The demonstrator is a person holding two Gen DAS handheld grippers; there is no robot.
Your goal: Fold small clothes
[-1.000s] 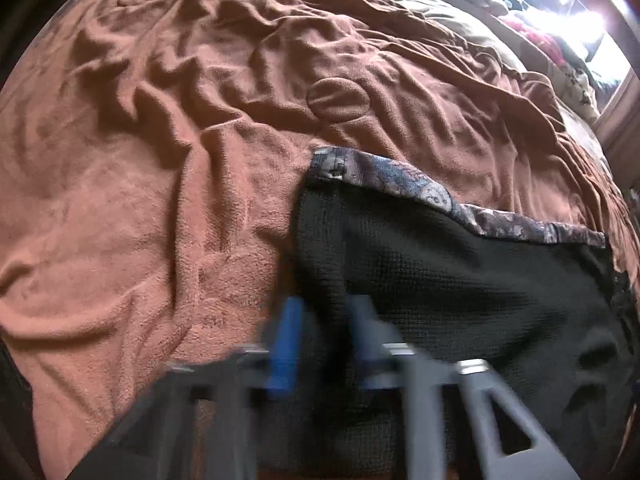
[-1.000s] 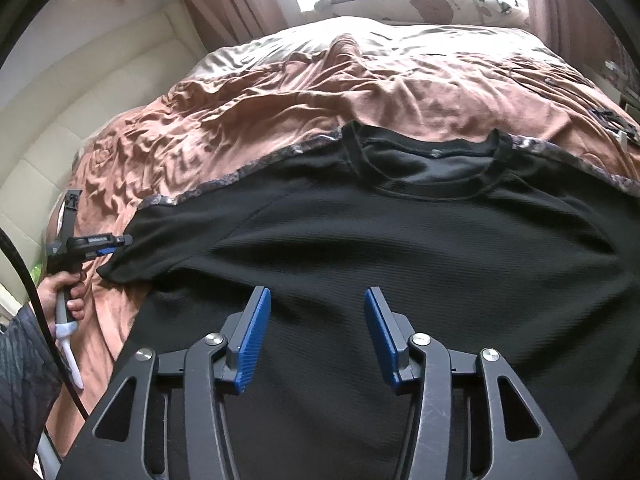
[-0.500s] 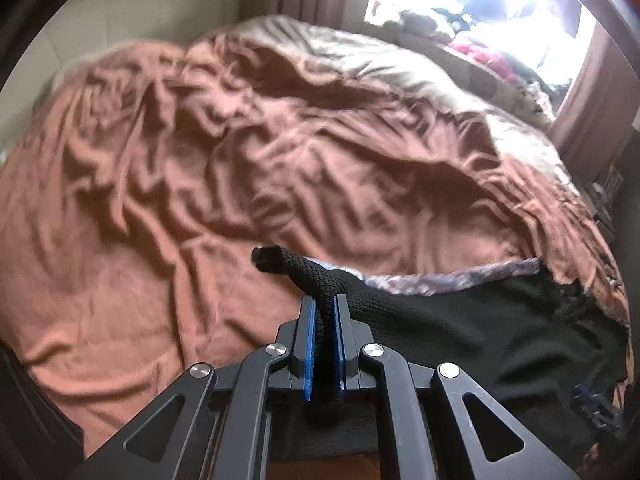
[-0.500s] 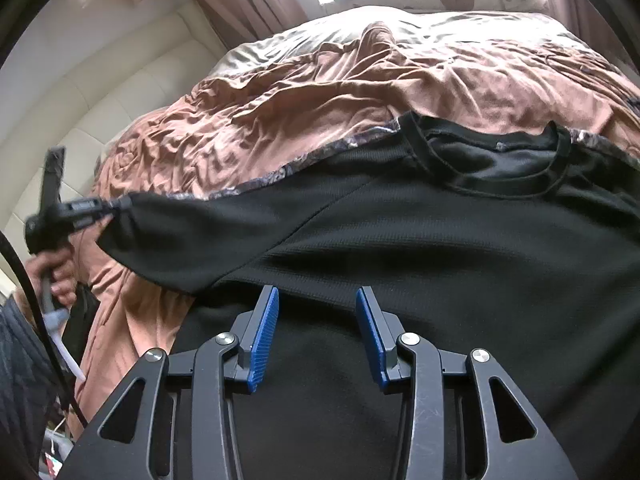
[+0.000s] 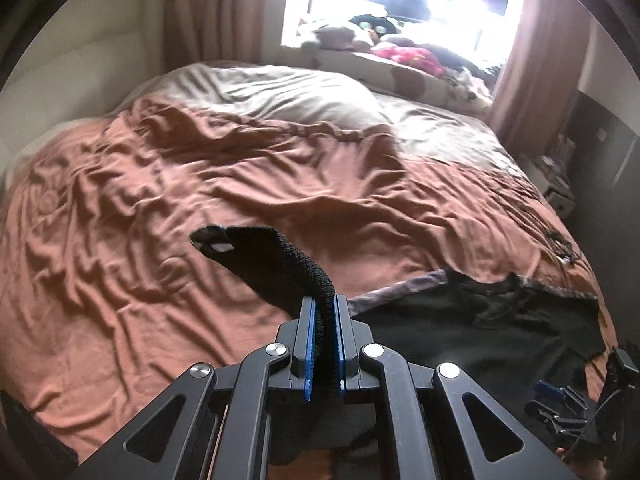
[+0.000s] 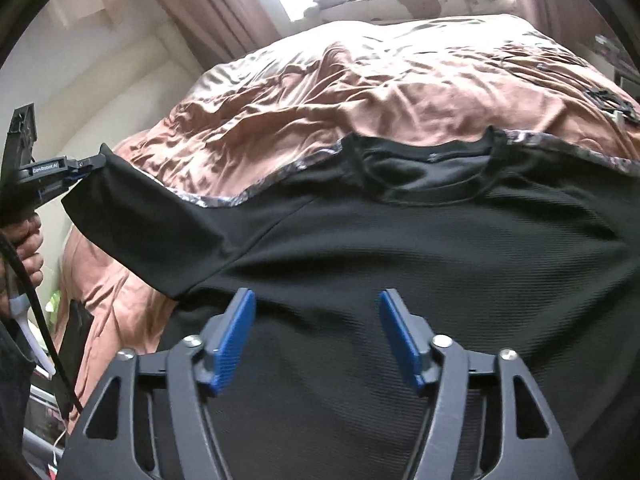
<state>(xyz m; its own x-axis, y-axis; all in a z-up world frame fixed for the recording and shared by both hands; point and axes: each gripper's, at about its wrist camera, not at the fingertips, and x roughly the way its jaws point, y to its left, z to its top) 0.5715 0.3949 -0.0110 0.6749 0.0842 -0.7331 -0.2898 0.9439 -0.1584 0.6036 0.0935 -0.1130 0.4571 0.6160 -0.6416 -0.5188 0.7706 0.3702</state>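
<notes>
A black knit T-shirt [image 6: 400, 264] lies spread on the brown bedspread [image 6: 360, 92], collar [image 6: 424, 180] toward the far side. My left gripper [image 5: 324, 320] is shut on the shirt's left sleeve [image 5: 288, 272] and holds it lifted off the bed. In the right wrist view the left gripper [image 6: 86, 166] shows at the far left, pinching the raised sleeve [image 6: 160, 220] at its hem. My right gripper [image 6: 318, 328] is open and empty, hovering low over the shirt's lower body. It also shows at the lower right of the left wrist view [image 5: 568, 408].
The wrinkled brown blanket [image 5: 200, 200] covers most of the bed, with a patterned border strip [image 6: 224, 200] under the shirt's shoulder. A beige sheet [image 5: 300, 92] and soft toys [image 5: 400, 48] lie by the window. A padded headboard [image 6: 120, 92] stands at left.
My left gripper closed on the sleeve and lifted it up off the bed. My right gripper stayed over the shirt's body and its jaws opened wider.
</notes>
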